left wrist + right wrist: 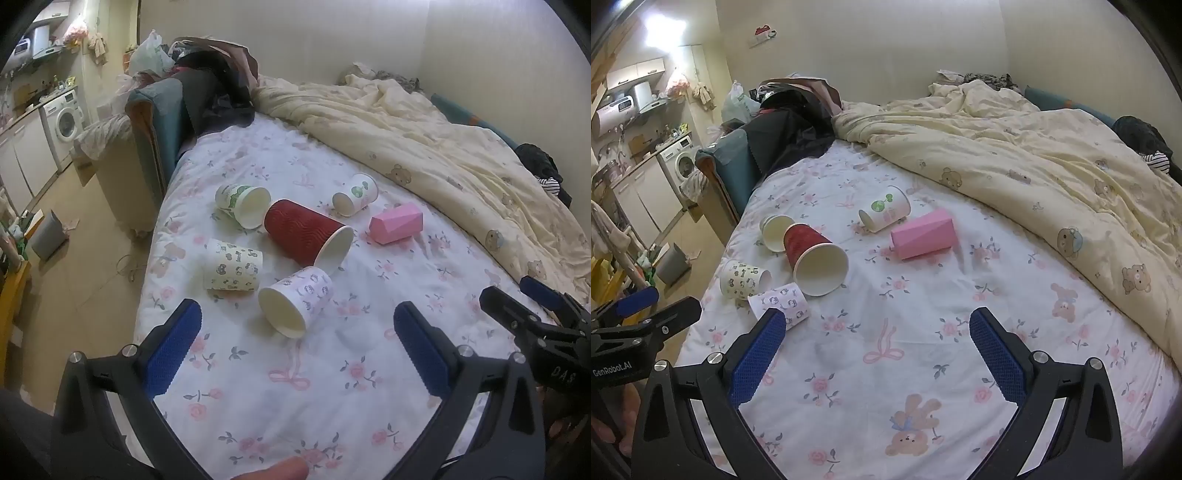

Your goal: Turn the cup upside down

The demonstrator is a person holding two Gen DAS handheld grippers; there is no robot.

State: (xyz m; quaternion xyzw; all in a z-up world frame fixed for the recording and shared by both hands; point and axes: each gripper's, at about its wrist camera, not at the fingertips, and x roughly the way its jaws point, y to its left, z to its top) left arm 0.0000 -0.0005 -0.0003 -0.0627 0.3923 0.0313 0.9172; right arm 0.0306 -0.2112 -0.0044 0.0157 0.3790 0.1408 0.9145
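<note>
Both tongs, left tongs [295, 350] and right tongs [877, 350], are hovering wide open and empty, while the nearest cup [295, 304] is lying sideways on the bed [258, 387] at twelve o'clock from the left, mouth pointing seven o'clock.

You have six cups [308, 230] lying on their sides on the bed sheet [258, 369], with the bunched duvet [424, 140] behind and right of them.
</note>
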